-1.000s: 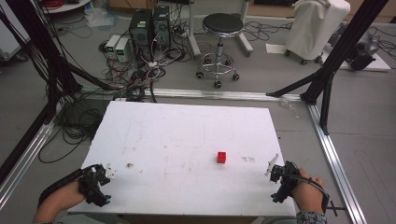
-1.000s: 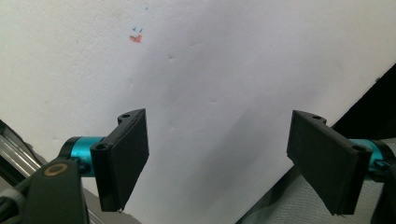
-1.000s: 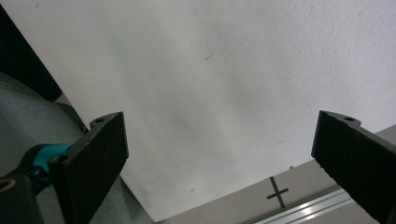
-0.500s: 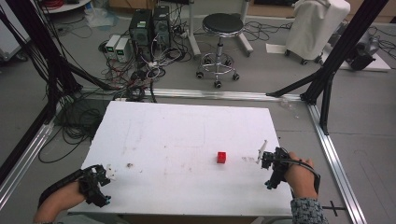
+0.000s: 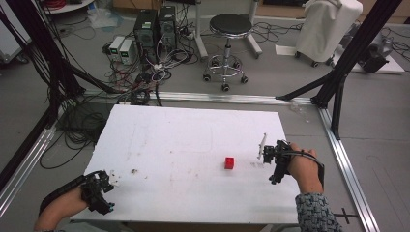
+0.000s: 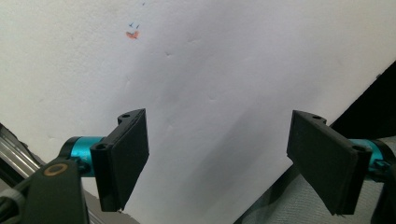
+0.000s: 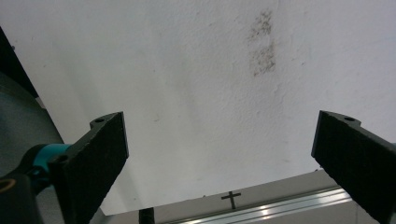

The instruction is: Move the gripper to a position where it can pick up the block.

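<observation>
While both grippers, left and right, sit wide open and empty, nothing grabbed yet, red cube untouched toward the tabletop's right edge, pickup all left.

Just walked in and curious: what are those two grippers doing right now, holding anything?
Left gripper: open, holding nothing, over the white table.
Right gripper: open, holding nothing; the red cube sits apart from it.
</observation>
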{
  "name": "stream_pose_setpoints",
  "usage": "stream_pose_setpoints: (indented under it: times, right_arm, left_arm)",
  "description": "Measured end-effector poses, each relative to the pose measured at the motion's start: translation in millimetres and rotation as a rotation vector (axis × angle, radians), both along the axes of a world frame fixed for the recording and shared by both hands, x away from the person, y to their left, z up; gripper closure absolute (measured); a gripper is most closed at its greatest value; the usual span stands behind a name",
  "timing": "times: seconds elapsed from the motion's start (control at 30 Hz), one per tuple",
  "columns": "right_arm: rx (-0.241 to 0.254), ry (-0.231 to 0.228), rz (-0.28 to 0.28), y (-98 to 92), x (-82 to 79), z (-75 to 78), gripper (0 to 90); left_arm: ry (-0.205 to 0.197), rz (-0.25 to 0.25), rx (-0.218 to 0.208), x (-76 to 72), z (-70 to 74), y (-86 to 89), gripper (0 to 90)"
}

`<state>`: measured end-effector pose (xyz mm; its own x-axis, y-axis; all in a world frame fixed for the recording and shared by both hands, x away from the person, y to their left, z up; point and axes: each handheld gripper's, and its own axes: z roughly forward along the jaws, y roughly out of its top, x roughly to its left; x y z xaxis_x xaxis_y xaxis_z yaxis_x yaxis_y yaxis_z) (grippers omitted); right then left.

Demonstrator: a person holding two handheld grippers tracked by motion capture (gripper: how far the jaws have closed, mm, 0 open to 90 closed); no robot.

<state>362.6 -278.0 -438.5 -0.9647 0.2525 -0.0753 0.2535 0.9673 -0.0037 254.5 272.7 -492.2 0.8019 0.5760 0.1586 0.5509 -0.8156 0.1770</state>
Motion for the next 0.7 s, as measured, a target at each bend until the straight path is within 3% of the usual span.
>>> stream_pose_setpoints:
  times: [0.3,0.6,0.7]
  right_arm:
    - [-0.007,-0.015,0.054,20.2,12.6,6.2,3.0]
    - [-0.001,0.000,0.091,41.6,24.5,4.8,3.0]
    - [0.022,0.005,0.099,47.7,29.8,3.1,3.0]
  left_arm:
    - [0.006,-0.001,-0.001,-0.1,-0.3,-0.3,21.1]
    - [0.008,-0.001,-0.002,-0.3,-0.9,0.4,21.1]
    - [0.005,-0.001,0.000,-0.4,-0.7,0.6,21.1]
